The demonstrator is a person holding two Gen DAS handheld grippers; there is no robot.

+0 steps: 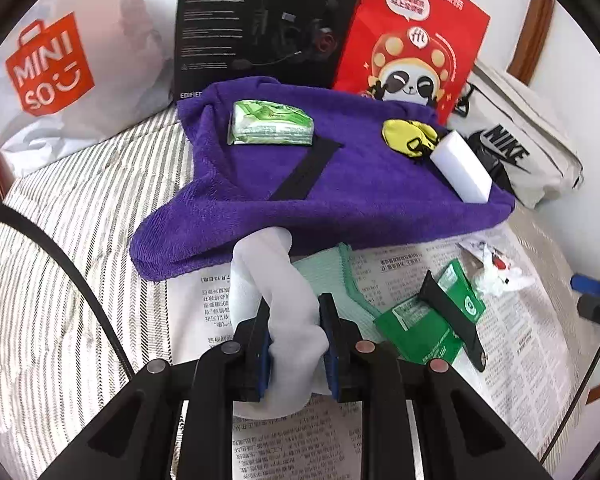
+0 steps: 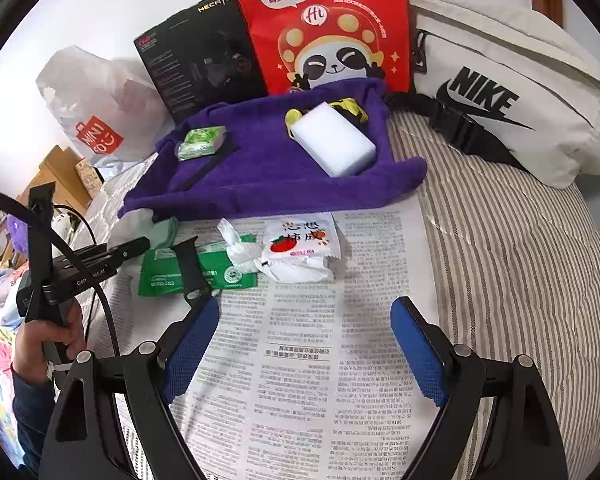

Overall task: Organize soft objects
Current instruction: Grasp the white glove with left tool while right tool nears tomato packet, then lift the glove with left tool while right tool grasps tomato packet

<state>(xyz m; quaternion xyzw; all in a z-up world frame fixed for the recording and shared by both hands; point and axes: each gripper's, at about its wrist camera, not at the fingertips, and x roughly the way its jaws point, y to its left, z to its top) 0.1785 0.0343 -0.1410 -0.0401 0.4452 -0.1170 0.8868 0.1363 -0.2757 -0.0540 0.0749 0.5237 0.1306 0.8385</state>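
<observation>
A striped, quilted bed cover (image 2: pixel 500 260) is spread with a sheet of newspaper (image 2: pixel 300 360), against a white wall where a glossy red paper bag (image 2: pixel 328 28) and a matte black box (image 2: pixel 204 64) lean. A fuzzy purple towel (image 1: pixel 340 200) carries a white foam block (image 1: pixel 462 172) and a green tissue pack (image 1: pixel 270 124). The left gripper (image 1: pixel 294 344) is clamped on a limp white sock (image 1: pixel 276 292) above the newspaper; the right gripper (image 2: pixel 304 348) gapes wide with only newsprint between its blue pads.

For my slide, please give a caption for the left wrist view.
Left gripper shut on a white sock above newspaper, purple towel behind.
</observation>
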